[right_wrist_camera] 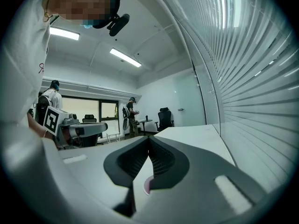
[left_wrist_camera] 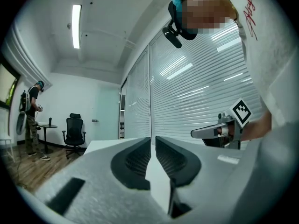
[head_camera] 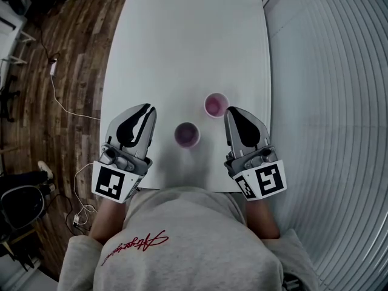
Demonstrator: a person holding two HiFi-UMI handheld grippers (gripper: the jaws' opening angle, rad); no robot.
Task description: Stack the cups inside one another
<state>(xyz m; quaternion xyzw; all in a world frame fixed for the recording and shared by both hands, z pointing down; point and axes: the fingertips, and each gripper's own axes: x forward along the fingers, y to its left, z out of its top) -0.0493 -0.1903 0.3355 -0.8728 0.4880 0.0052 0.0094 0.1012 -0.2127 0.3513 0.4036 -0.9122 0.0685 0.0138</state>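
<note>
Two pink cups stand upright and apart on the white table (head_camera: pixel 182 41). One cup (head_camera: pixel 216 105) is farther off to the right, the other cup (head_camera: pixel 187 134) nearer and in the middle. My left gripper (head_camera: pixel 145 107) hovers left of the near cup, with its jaws together and nothing between them (left_wrist_camera: pixel 151 138). My right gripper (head_camera: pixel 233 110) is shut and empty, and its tip lies just right of the far cup. In the right gripper view (right_wrist_camera: pixel 148 138), a pink cup rim (right_wrist_camera: pixel 146 185) shows low between the jaws.
The table's right edge runs along a wall of white blinds (head_camera: pixel 327 102). Wooden floor with cables (head_camera: pixel 60 102) lies to the left. Far across the room stand people (right_wrist_camera: pixel 131 111) and office chairs (left_wrist_camera: pixel 74 129).
</note>
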